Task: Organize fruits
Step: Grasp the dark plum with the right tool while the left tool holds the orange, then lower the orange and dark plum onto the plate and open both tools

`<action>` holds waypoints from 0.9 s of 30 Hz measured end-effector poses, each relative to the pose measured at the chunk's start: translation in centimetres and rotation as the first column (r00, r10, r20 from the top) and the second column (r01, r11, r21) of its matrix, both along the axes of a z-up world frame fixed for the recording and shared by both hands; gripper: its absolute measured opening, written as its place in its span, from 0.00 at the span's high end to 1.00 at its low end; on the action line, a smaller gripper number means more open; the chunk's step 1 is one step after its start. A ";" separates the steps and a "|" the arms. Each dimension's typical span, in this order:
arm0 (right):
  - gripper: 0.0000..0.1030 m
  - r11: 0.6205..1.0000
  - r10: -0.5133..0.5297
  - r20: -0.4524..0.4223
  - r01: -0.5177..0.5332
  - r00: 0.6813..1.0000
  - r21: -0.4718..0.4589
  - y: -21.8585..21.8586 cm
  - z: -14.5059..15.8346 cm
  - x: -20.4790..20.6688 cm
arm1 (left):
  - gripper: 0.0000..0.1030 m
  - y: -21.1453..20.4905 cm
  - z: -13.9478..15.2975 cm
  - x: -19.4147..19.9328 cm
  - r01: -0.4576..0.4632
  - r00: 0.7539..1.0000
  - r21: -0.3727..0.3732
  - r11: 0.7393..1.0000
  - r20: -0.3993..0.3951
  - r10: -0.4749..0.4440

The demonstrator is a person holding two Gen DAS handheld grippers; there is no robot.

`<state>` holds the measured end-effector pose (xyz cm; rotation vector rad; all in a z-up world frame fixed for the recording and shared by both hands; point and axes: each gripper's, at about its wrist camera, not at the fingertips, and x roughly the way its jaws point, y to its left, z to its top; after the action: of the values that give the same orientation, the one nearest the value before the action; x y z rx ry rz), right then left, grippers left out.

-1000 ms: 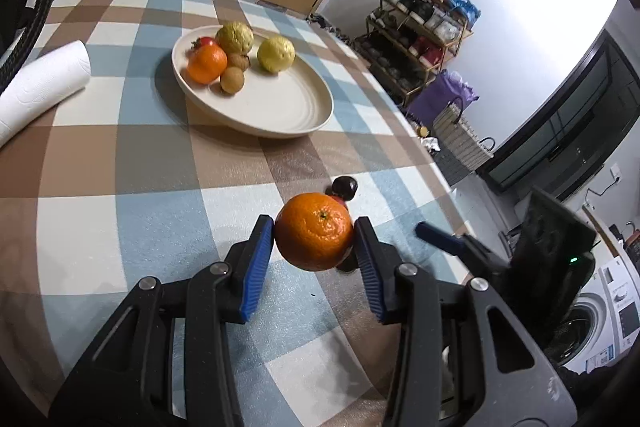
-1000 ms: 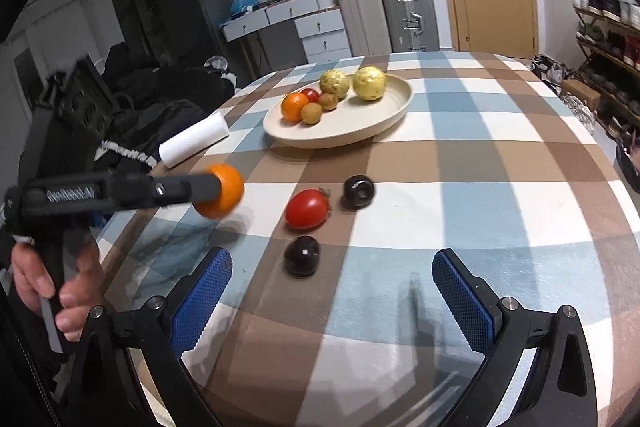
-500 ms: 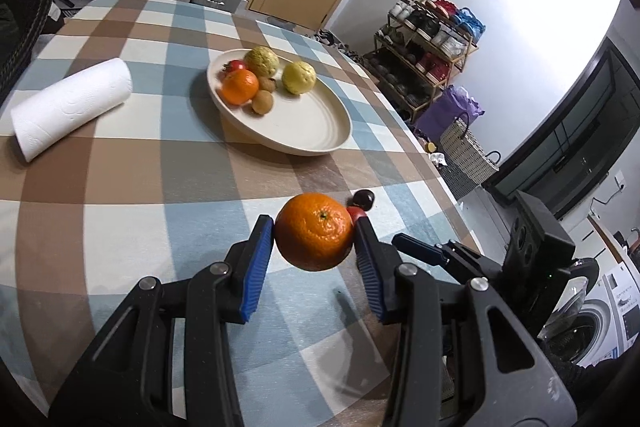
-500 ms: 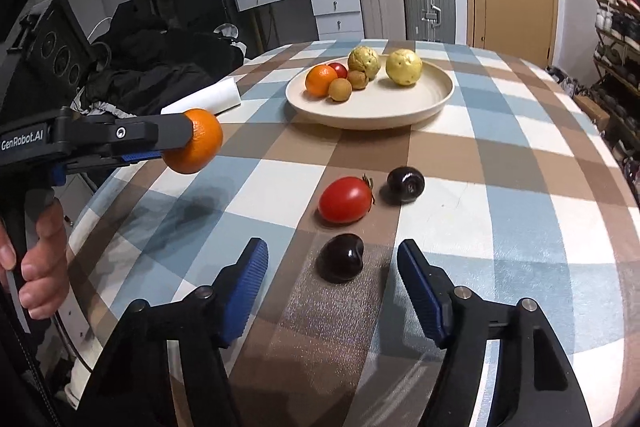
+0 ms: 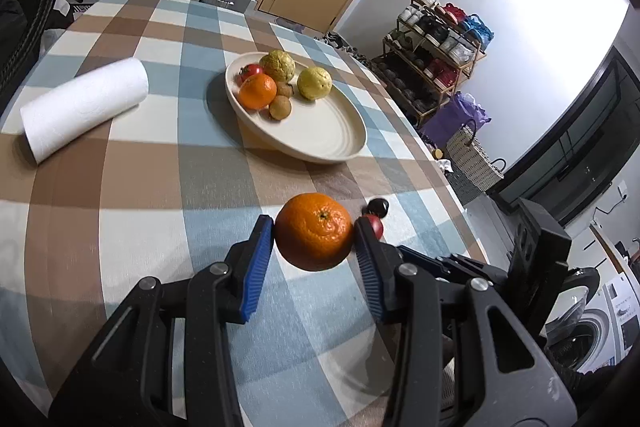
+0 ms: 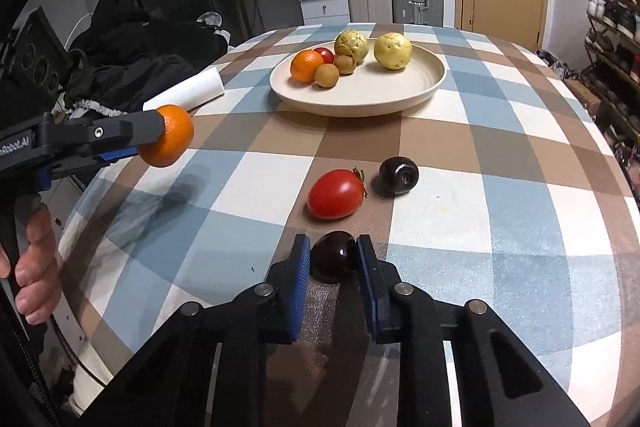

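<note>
Since the earlier frame, the right tongs (image 6: 334, 259) have just been closing and now pinch a dark plum (image 6: 333, 255) that rests on the checked surface (image 6: 500, 187). Both blue pads press its sides. 1 red tomato (image 6: 335, 193) and a second dark plum (image 6: 399, 174) lie just beyond it, apart from each other. The left tongs (image 5: 313, 241) pinch an orange (image 5: 313, 235) clear above the surface, held by a person's hand (image 6: 34, 267). The cream plate (image 6: 400, 95) sits farther back with 6 fruits clustered on its left half. A paper towel roll (image 5: 82, 107) lies on its side to the plate's left.
</note>
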<state>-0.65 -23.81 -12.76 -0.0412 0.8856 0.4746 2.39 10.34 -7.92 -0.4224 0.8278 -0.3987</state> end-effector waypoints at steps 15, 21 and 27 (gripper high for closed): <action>0.77 0.992 -0.068 0.095 0.057 0.993 0.114 -4.0 4.1 3.0 | 0.62 -3.2 2.6 7.9 0.023 0.999 0.050 0.998 0.043 -0.025; 0.77 0.982 -0.079 0.079 0.064 0.994 0.180 -5.1 5.7 7.6 | 0.62 -5.4 2.1 11.8 0.017 0.999 0.089 0.996 0.050 -0.022; 0.77 0.962 -0.077 0.003 0.073 0.997 0.263 -5.3 6.2 13.2 | 0.62 -7.5 1.6 15.4 0.000 0.999 0.173 0.985 0.047 -0.008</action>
<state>12.52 -29.09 -6.59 0.2312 0.8022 0.5167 17.82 2.88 -6.30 -0.2486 0.8103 -0.3363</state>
